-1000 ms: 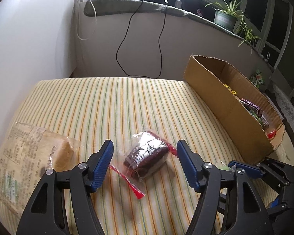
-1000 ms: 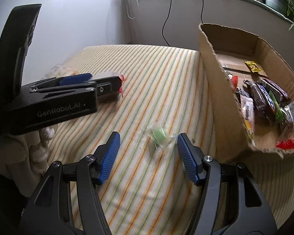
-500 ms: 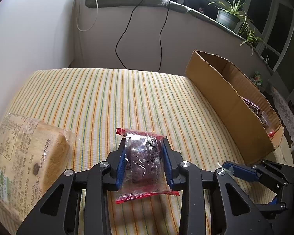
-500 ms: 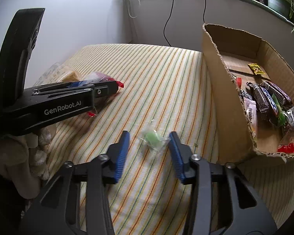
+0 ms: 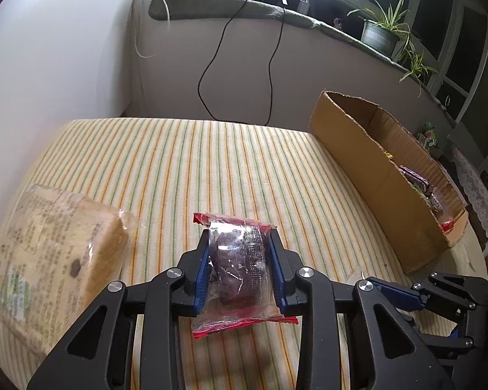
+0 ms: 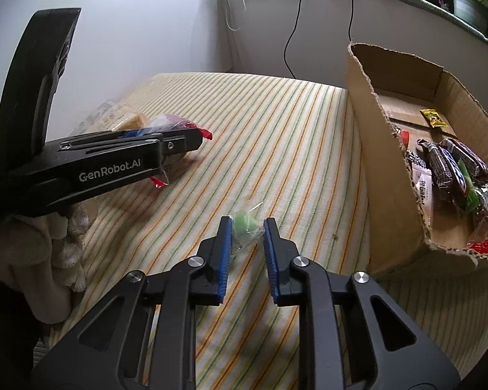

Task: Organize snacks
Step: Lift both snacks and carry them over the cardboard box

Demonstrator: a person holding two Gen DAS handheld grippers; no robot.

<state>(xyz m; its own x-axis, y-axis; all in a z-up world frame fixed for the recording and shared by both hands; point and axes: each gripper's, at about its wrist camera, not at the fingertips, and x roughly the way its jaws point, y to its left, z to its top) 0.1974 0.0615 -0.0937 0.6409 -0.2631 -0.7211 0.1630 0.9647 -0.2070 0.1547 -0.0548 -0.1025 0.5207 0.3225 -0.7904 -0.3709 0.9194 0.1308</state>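
Left wrist view: left gripper is clenched on a dark red-brown snack in a clear wrapper with red crimped ends; both blue pads press its sides and the film is crinkled between them. The packet sits low over the striped cloth; whether it is off the cloth cannot be told. A bagged loaf of bread, soft and printed, lies just beside on the left. The cardboard box, rough torn rim, stands to the right, well apart.

Right wrist view: right gripper has just been closing around a small green candy in clear film. The left pad meets the wrapper; contact at the right pad is hard to confirm. The candy rests on the cloth near the box, which already holds several wrapped bars.

Step judged: pick-up of two snacks at once. Next move calls for a firm seat on the candy, then a lift over the box wall before letting go inside.
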